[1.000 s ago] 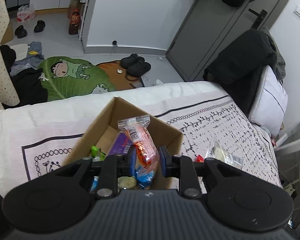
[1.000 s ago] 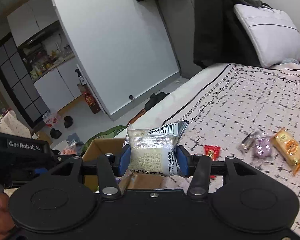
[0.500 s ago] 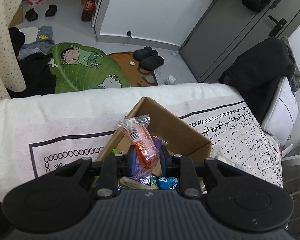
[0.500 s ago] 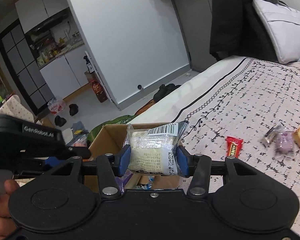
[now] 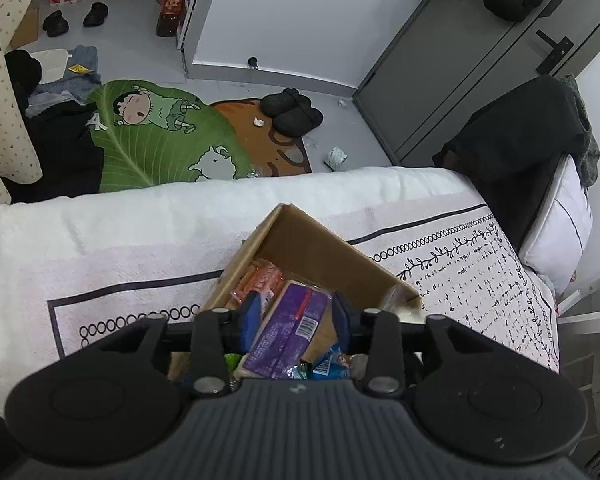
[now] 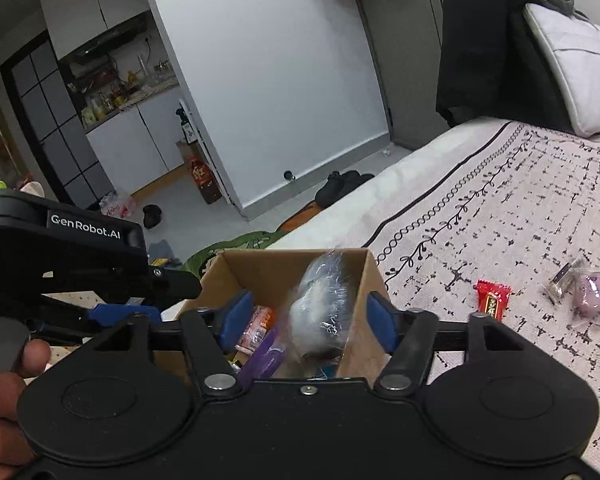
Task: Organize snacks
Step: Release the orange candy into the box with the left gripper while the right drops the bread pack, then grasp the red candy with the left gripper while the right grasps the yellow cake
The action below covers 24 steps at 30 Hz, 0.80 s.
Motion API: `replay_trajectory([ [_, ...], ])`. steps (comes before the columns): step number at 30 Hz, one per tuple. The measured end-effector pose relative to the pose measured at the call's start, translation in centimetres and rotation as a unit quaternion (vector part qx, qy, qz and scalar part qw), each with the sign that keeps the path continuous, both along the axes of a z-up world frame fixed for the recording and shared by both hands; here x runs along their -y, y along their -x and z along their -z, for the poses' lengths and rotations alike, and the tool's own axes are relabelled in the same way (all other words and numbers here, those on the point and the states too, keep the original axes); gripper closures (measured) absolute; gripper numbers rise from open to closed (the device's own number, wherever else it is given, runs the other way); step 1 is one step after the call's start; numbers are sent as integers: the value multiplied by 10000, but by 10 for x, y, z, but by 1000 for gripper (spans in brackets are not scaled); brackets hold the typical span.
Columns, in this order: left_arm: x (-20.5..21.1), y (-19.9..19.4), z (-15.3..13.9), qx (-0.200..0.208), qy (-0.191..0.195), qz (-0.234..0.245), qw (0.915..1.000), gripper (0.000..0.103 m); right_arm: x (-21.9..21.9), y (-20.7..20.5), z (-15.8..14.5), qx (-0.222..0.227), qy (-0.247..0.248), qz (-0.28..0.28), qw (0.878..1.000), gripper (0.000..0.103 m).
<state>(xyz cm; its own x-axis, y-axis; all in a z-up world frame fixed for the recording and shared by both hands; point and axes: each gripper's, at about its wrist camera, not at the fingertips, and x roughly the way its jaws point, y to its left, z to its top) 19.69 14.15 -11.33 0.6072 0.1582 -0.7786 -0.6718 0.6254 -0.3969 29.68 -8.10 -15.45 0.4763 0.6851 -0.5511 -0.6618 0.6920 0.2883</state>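
An open cardboard box (image 5: 324,248) stands on the bed, also in the right wrist view (image 6: 284,264). It holds several snacks: an orange packet (image 5: 260,280), a purple packet (image 5: 292,328) and blue wrappers. My left gripper (image 5: 296,312) is open and empty above the box. My right gripper (image 6: 308,320) is open above the box; a blurred white packet (image 6: 320,308) drops between its fingers into the box. The left gripper (image 6: 112,312) shows at the left of the right wrist view.
Loose snacks lie on the patterned bedspread to the right: a red packet (image 6: 494,298), a purple sweet (image 6: 592,288) and a clear wrapper (image 6: 564,278). A pillow (image 6: 572,64) and dark clothing (image 6: 480,40) sit at the bed's head. The floor lies beyond the bed edge (image 5: 220,196).
Both grippers have opened. The orange packet has fallen from the left gripper into the box. The white packet has left the right gripper and falls into the box.
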Motion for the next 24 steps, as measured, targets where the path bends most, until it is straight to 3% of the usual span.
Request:
replay_trajectory([
  [2, 1, 1, -2, -29, -29, -6, 10000, 53, 5, -1, -4, -14, -50, 42, 10000, 35],
  [9, 10, 7, -12, -158, -213, -52, 9996, 43, 22, -4, -8, -105, 28, 242, 9996, 34],
  [14, 22, 8, -27, -104, -489, 7, 9988, 26, 40, -11, -13, -117, -4, 421, 9990, 28],
  [19, 37, 6, -32, -124, -637, 119, 9978, 22, 60, -19, -19, -194, -95, 587, 9980, 12],
  [24, 53, 3, -35, -148, -734, 285, 9968, 21, 76, -29, -22, -261, -124, 728, 9969, 10],
])
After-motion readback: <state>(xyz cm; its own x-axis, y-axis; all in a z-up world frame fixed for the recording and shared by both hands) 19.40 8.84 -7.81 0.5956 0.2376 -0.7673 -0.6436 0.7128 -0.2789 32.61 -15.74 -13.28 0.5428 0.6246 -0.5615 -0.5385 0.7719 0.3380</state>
